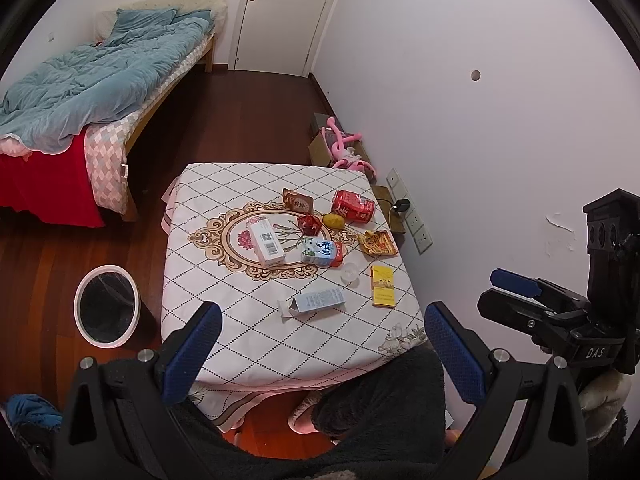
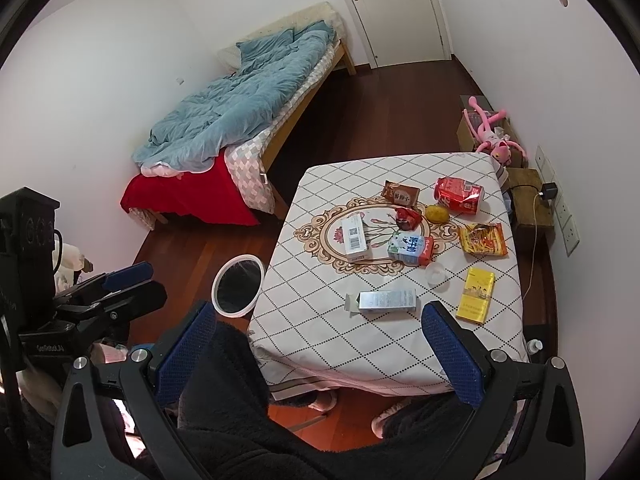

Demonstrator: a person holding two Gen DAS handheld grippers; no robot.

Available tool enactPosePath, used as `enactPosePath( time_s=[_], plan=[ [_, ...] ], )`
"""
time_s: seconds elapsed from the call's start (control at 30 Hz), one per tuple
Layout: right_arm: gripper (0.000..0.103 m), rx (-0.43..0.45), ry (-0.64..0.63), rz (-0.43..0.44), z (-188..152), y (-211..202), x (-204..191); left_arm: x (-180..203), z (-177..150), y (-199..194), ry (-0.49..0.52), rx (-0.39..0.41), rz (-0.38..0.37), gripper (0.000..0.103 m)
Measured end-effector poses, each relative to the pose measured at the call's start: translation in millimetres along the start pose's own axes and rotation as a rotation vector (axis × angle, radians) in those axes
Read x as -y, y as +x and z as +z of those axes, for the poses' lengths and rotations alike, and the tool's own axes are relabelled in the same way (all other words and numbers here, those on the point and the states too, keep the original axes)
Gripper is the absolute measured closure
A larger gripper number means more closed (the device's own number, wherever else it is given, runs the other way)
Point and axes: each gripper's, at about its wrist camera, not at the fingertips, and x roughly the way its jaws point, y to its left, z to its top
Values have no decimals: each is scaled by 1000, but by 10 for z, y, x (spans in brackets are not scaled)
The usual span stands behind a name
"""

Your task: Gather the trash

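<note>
Both tongs, left (image 1: 320, 344) and right (image 2: 320, 344), hang released above the worktop's (image 1: 224, 280) near edge; its scattered trash includes a grey carton (image 1: 316, 302) nearest, likely to slide when pinched, missing the floor bin (image 1: 106, 306) at left.

scattered on the tabletop (image 1: 224, 280) lie a grey-blue carton (image 1: 316, 303) on its side with its top flap open, a yellow flat box (image 1: 383, 285), a white box (image 1: 265, 242), a blue-and-white milk carton (image 1: 322, 252) tipped over, a crumpled red can (image 1: 353, 206), an orange snack wrapper (image 1: 377, 243), a brown packet (image 1: 297, 201), a red crumpled wrapper (image 1: 309, 224) and a small clear cup (image 1: 350, 273). a white-rimmed bin (image 1: 106, 306) with a black liner stands on the floor just beside the tabletop.
</note>
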Motion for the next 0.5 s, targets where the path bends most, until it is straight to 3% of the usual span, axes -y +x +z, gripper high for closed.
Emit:
enactPosePath(
  time_s=[0.5],
  plan=[
    [0,5,-9,2,28,16,-65,25,26,-75,27,20,22,0]
  ],
)
